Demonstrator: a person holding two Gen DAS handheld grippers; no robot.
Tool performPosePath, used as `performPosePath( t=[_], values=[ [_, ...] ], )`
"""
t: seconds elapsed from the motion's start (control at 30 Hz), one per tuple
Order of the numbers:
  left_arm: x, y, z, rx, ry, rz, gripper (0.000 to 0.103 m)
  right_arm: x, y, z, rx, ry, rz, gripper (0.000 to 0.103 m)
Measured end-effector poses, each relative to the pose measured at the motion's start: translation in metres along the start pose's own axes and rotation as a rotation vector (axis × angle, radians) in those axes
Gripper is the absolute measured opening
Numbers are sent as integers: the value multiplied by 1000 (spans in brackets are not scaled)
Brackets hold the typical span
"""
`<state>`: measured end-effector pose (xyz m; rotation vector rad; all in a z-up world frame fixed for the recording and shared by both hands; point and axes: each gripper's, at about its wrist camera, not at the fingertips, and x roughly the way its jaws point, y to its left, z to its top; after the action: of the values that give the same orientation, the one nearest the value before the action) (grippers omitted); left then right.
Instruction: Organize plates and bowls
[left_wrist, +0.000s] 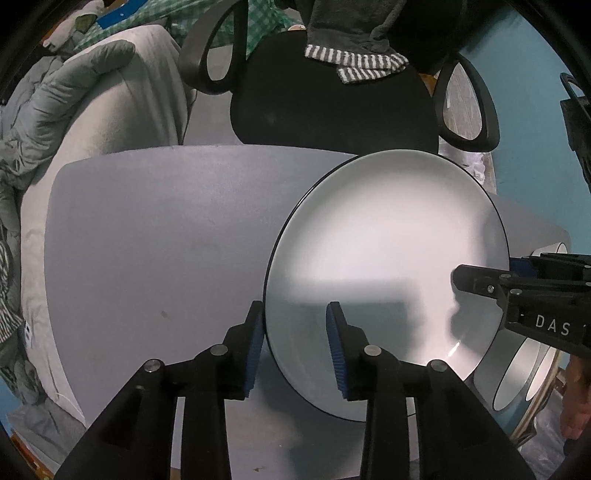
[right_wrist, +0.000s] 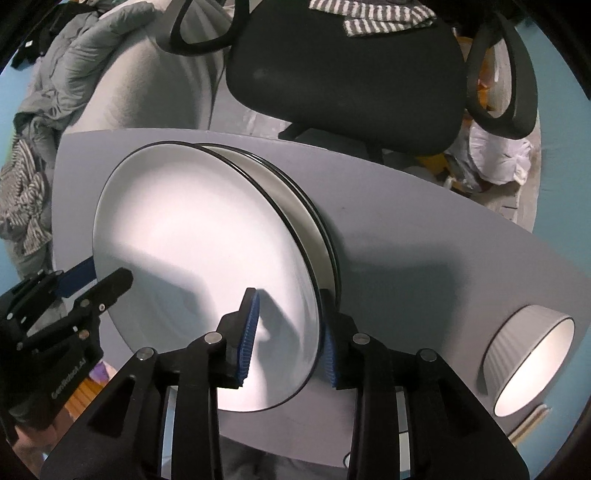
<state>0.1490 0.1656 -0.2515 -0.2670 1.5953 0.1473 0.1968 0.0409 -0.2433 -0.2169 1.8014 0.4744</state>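
Three white plates with black rims sit stacked mid-table, two white bowls near the right edge. Both tongs, left gripper and right gripper, straddle the top plate's rim, jaws parted, not pinching. Grey table; black office chair beyond.

White black-rimmed plate, grey table
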Motion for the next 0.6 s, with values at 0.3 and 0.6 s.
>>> performPosePath(
  t=[0.3, 0.6],
  values=[
    [-5, 3, -5, -15, -10, -21, 38, -4, -3, -4, 34, -8, 14, 35],
    [-13, 10, -17, -40, -19, -37, 42, -7, -5, -8, 60, -25, 28, 35]
  ],
)
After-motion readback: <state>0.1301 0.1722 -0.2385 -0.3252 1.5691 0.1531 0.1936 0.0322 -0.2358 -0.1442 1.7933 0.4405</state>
